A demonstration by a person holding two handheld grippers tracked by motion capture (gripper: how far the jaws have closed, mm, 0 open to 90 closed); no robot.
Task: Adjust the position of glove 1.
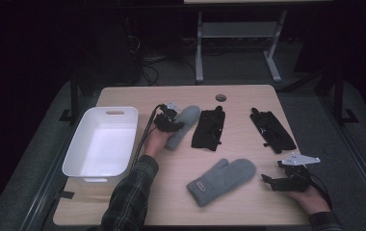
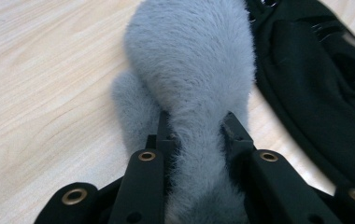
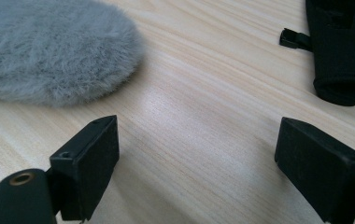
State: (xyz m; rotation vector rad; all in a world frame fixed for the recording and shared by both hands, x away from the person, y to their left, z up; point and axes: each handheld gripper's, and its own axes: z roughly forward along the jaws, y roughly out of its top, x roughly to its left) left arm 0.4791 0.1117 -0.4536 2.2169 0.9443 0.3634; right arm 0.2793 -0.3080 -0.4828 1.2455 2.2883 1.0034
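Left hand-held gripper [image 1: 171,120] – jaws clamped on the grey fleece mitten [image 1: 182,126], pads pinching the fabric in from both sides; the left gripper view shows the mitten [image 2: 192,70] bunched narrow between them, thumb lobe bulging toward 9 o'clock. The mitten lies on the wooden counter [image 1: 248,211] a little left of centre, tip pointing to about 1 o'clock.

At 3 o'clock of it, just beside: a black glove [image 1: 209,129], also seen at the right edge of the left gripper view [image 2: 315,79]. At 9 o'clock, a white plastic bin [image 1: 75,154] on the counter's left edge.

Right hand-held gripper [image 1: 273,181] – jaws wide apart, nothing between them, low over bare counter at the near right. Second grey mitten [image 1: 222,180] lies just off its tips at 9 o'clock, cuff label toward the near edge; in the right gripper view its fuzzy tip [image 3: 49,51] sits at 11 o'clock. A second black glove [image 1: 272,131] lies at 12 o'clock of that gripper, well apart from it.
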